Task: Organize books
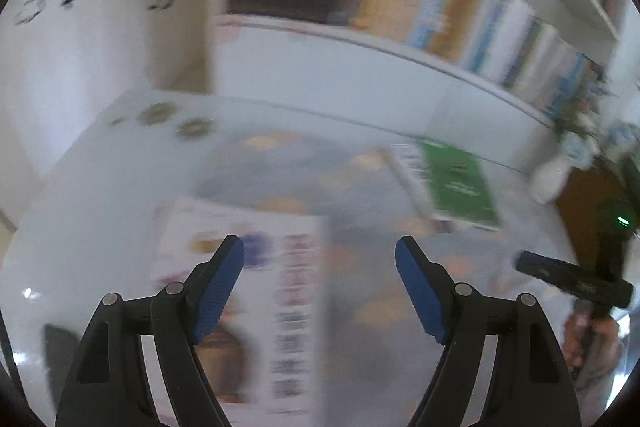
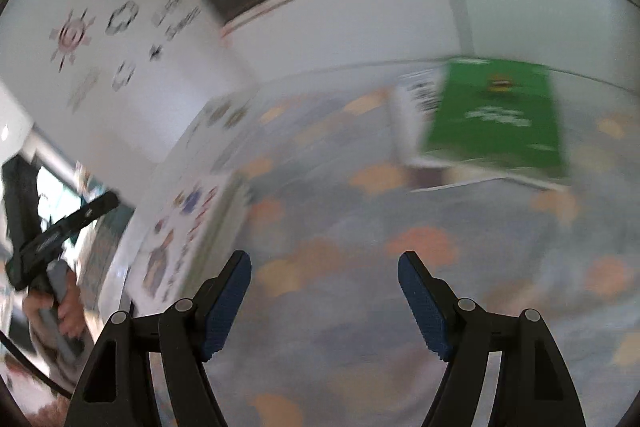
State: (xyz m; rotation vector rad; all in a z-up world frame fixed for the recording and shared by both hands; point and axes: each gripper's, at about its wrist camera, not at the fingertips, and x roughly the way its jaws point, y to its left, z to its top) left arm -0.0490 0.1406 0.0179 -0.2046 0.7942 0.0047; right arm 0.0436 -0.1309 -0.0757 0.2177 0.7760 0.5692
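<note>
Left wrist view is showing the left gripper (image 1: 319, 291) with fingers spread and holding nothing above the white picture book (image 1: 248, 291) lying flat on the bench (image 1: 100, 187); the right gripper (image 2: 324, 303) is likewise spread and empty. Both frames are smearing, so a hurried grab risks nudging a book sideways instead of pinching it. The green book (image 2: 496, 119) is lying flat farther back near the bookshelf (image 1: 360, 39), its long axis running roughly away from the camera.

White wall (image 1: 72, 47), seemingly doodled; white bookshelf (image 1: 400, 47).

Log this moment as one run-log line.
left tool: open, empty | right tool: open, empty | green book: flat on table | white book: flat on table | frames blurred
</note>
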